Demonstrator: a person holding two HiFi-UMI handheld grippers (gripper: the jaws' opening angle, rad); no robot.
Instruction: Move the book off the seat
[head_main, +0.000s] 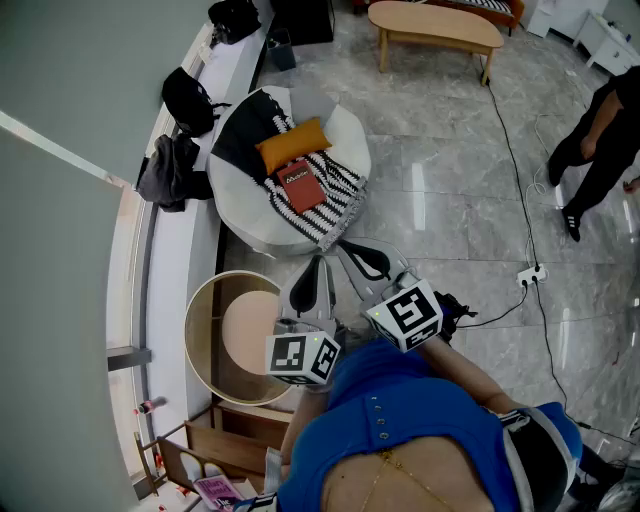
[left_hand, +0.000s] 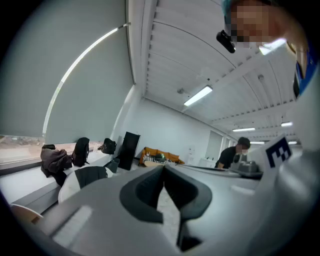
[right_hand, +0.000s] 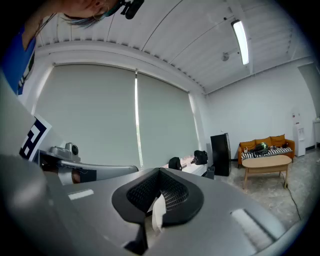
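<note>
No text can be read with certainty in any of the views. The red book (head_main: 300, 187) lies on the striped blanket (head_main: 338, 195) on the round white seat (head_main: 240, 215). It carries one short white word across its cover, but the letters are too small to read.

Nearer to the person than the seat, the left gripper's cube (head_main: 303, 357) and the right gripper's cube (head_main: 408, 313) bear only square black-and-white markers. These are patterns, not letters.

Further from the seat, at the lower edge of the head view, a pink booklet (head_main: 218, 490) has print too blurred to read.
</note>
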